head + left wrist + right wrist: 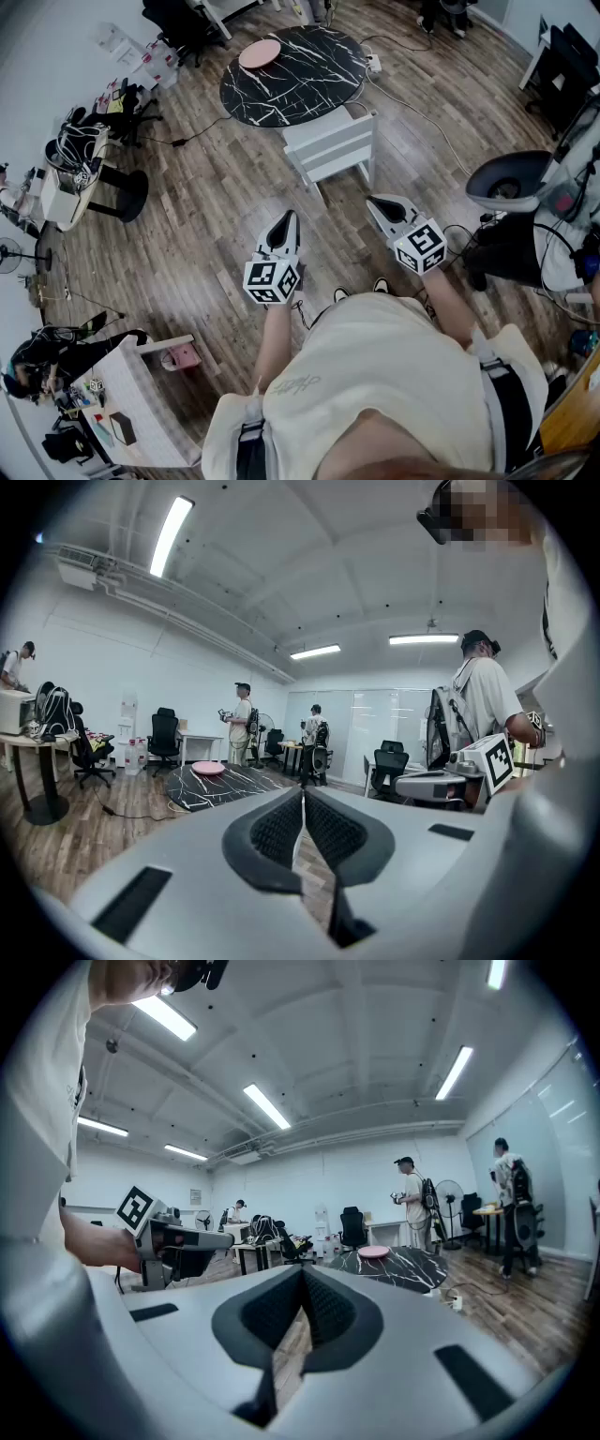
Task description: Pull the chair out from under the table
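Note:
A white chair [333, 145] stands on the wood floor against the near edge of a round black marble table [292, 61], which carries a pink plate [260, 53]. My left gripper [289, 217] is shut and empty, hovering a little short of the chair, to its left. My right gripper [375, 200] is shut with nothing in it, just short of the chair's right side. In the left gripper view the pads [281, 827] meet, with the table [220, 785] beyond. In the right gripper view the pads [319, 1307] also touch, and the table [398, 1265] lies ahead. The chair is hidden in both gripper views.
A cable and power strip [373, 64] lie on the floor right of the table. A grey round seat [506, 183] sits at the right, a white desk [70, 178] at the left, black office chairs [183, 23] at the back. Other people [242, 722] stand beyond the table.

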